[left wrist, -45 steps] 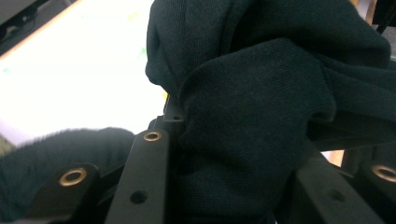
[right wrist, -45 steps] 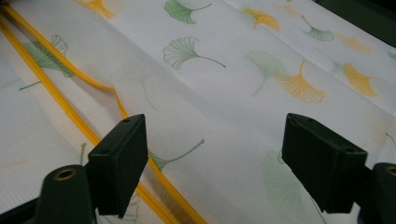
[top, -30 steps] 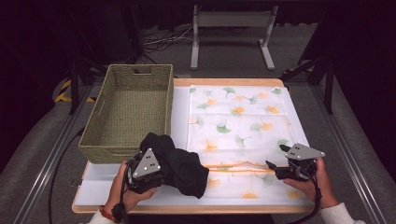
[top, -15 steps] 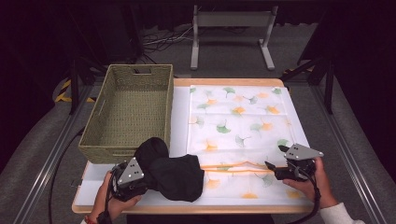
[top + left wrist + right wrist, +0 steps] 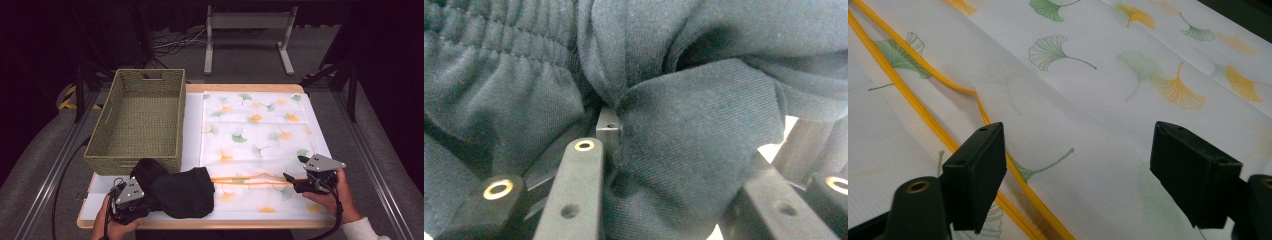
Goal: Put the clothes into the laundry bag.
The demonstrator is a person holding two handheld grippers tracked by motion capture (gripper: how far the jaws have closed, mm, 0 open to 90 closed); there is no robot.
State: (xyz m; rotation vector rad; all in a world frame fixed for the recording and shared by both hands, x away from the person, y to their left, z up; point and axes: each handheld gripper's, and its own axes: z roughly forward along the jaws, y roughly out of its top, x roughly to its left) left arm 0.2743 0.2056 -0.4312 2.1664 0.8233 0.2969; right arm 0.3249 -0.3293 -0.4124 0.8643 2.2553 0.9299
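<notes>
The worktop [image 5: 192, 220] filled the middle of the high view, pale on top with a wooden edge. A white cloth bag [image 5: 255, 145] printed with green and orange leaves covered its right half, with an orange-trimmed opening [image 5: 250, 178] running across near the lower edge. A woven basket [image 5: 137, 122] stood on the left half, reaching toward the upper left of the frame, with nothing visible inside it. A black garment [image 5: 180, 192] lay bunched at the lower left, just below the basket's near wall, its right end lying over the left end of the bag's opening.

The left tongs [image 5: 131, 196] sat in the person's left hand at the bottom left, pressed into the garment. In the left gripper view the dark fabric [image 5: 674, 125] bulged between the two black jaws and against them, so the left tongs were clenched on the garment.

The right tongs [image 5: 295, 181] were in the right hand at the lower right, pointing left along the orange trim. In the right gripper view their jaws stood wide apart above the leaf-print cloth [image 5: 1088, 130], the trim [image 5: 1013, 200] running under one jaw, gripping nothing.
</notes>
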